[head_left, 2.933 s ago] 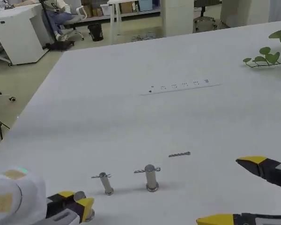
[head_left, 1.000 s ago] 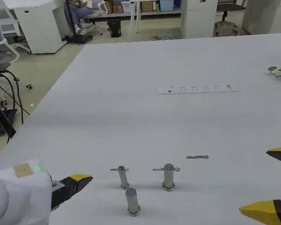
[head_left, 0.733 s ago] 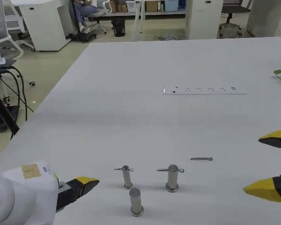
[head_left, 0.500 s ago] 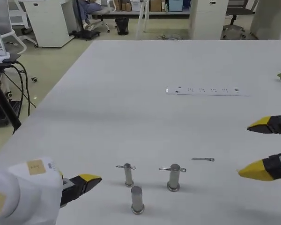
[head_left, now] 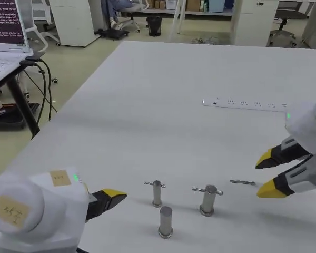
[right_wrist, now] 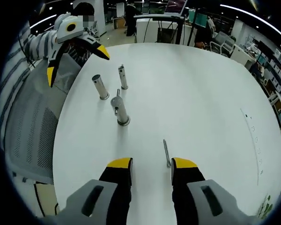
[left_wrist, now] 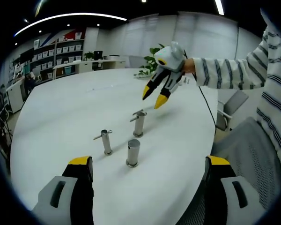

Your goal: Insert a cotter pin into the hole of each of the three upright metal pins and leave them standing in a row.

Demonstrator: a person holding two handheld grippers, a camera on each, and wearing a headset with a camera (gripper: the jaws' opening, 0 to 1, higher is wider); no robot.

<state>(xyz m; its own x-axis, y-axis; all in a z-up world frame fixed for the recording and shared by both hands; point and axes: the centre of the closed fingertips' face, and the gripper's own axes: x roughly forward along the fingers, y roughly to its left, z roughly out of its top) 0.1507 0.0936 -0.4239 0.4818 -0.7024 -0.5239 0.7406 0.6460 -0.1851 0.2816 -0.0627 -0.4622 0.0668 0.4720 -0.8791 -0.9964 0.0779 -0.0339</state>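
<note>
On the white table (head_left: 147,116), seen from the head view, a thin upright metal pin (head_left: 157,194) and a thicker upright metal pin (head_left: 208,200) stand side by side, with fitted cotter pins (head_left: 199,190) through their tops. A bare upright metal pin (head_left: 165,222) stands nearer, just in front of the gap between them and closer to the thin one. A loose cotter pin (head_left: 242,183) lies flat to the right of the thicker pin. The right gripper (head_left: 263,178) hangs just right of it with its yellow-tipped jaws apart. The left gripper (head_left: 109,198) sits at the near left, well clear of the pins, with one jaw tip showing. A white power strip (head_left: 245,104) lies far across the table.

From the left gripper view, the left gripper (left_wrist: 149,164) has its jaws spread wide over bare table. The bare pin (left_wrist: 132,153) is closest, and the thin pin (left_wrist: 105,142) and thicker pin (left_wrist: 139,123) stand beyond it. The right gripper (left_wrist: 152,99) hovers past them.

From the right gripper view, the right gripper (right_wrist: 151,164) is narrowly open. The loose cotter pin (right_wrist: 166,153) lies on the table between its tips, closer to the right-hand jaw and not clamped. Farther off stand the thicker pin (right_wrist: 120,111), bare pin (right_wrist: 99,87) and thin pin (right_wrist: 123,77), with the left gripper (right_wrist: 77,64) open beyond.
</note>
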